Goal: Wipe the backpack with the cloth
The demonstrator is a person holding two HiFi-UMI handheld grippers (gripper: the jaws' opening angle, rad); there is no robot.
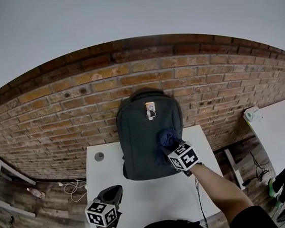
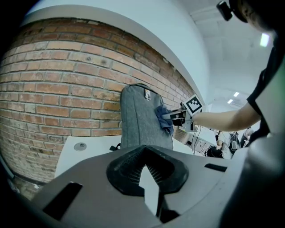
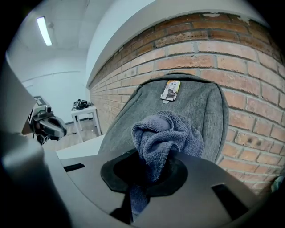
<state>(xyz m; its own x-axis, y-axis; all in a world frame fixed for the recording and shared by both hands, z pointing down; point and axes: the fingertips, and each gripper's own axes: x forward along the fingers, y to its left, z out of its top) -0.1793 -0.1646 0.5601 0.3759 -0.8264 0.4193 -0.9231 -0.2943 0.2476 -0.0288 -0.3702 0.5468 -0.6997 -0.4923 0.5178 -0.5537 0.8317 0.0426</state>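
The backpack (image 1: pixel 147 137) stood upright at the far edge of the white table (image 1: pixel 173 201), its back against the brick wall (image 1: pixel 82 104), its front panel facing the person. Right on that panel, about halfway up and toward its right side, sat the blue-grey cloth (image 1: pixel 168 138), bunched into a wad and touching the fabric. The right gripper (image 1: pixel 172 146) had it clamped: in the right gripper view the jaws pinched a fold of the cloth (image 3: pixel 164 133), one tail hanging below, with the grey backpack (image 3: pixel 196 102) and its small label (image 3: pixel 169 90) just beyond. So the wipe looked under way, mid-panel! How much was already covered could not be read, since no streak, damp mark or dirt showed on the fabric in any view. By the look of it the upper panel around the label, the left half, the lower part and the sides were all left to do. The left gripper (image 1: pixel 112 192) hung low over the near edge of the table, well apart from the bag, its jaws drawn together on nothing; its own view showed only the backpack (image 2: pixel 140 120) and cloth (image 2: pixel 163 118) in the distance. It steadied nothing, so a firm push could tip or slide the bag.
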